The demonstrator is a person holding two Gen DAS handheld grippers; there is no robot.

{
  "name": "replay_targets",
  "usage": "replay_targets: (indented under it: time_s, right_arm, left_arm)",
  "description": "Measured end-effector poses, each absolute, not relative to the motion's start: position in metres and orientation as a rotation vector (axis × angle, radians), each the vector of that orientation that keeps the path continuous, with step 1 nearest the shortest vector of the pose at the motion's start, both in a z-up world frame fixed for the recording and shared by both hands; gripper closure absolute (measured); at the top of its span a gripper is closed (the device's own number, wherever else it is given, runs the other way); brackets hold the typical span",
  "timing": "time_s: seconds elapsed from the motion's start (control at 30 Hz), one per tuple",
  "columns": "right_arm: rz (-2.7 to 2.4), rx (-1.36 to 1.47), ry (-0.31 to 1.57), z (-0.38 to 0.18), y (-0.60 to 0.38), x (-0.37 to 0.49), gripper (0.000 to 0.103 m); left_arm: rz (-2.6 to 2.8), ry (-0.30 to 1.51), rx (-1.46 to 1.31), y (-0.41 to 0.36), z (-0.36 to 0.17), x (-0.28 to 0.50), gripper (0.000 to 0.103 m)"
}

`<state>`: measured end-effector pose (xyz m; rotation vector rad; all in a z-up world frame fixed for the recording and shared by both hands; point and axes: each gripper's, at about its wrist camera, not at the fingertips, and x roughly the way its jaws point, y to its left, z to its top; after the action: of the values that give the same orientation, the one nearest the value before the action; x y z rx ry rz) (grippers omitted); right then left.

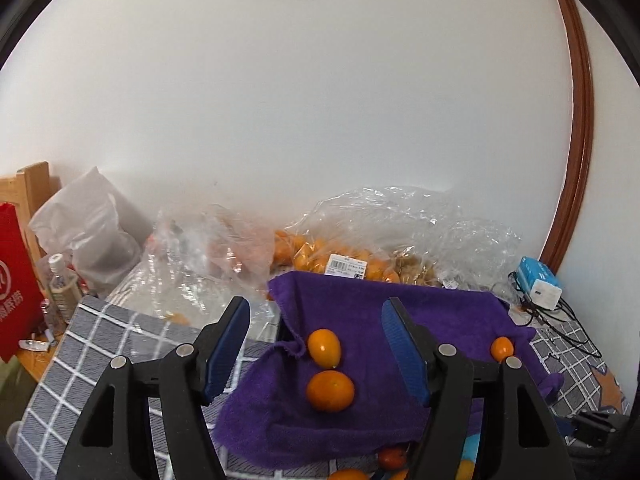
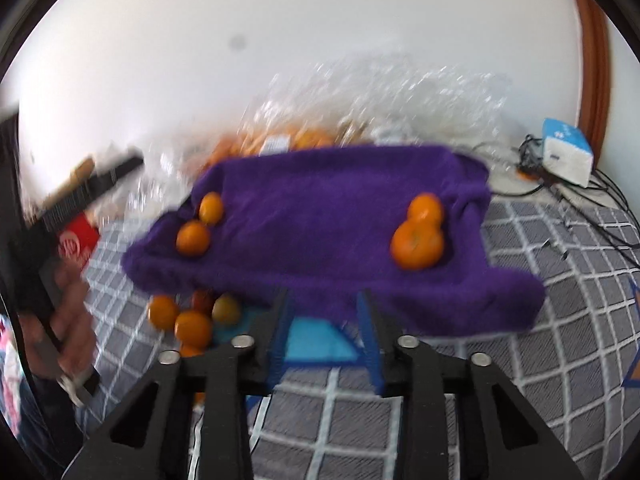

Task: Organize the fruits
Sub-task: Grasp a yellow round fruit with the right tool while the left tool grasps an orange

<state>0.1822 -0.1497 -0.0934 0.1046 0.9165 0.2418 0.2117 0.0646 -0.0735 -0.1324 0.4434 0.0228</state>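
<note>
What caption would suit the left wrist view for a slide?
Open left tongs above a purple towel bearing three orange citrus fruits, bagged fruit behind.

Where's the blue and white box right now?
The blue and white box sits far right in both views, against the wall beside tangled black cables, past the purple towel's right end.
</note>
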Motion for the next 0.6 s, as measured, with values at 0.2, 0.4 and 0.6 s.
replay_targets:
  time_s: [0.2,0.4,0.6]
  right_arm:
    - [0.311,0.105,0.964,-0.104,-0.125,0.182,0.072]
    - [0.336,0.085,1.002,-0.118,-0.108,0.188,0.072]
    - [0.370,0.103,1.036,-0.126,-0.106,0.187,0.073]
  left_arm:
    - [0.039,0.515,-0.054,0.077,-0.077,0.182,0.036]
    - [0.060,0.624,-0.110,0.105,-0.098,0.152,0.036]
    - [0.020,0.710,-0.114,0.105,-0.118,0.135,0.045]
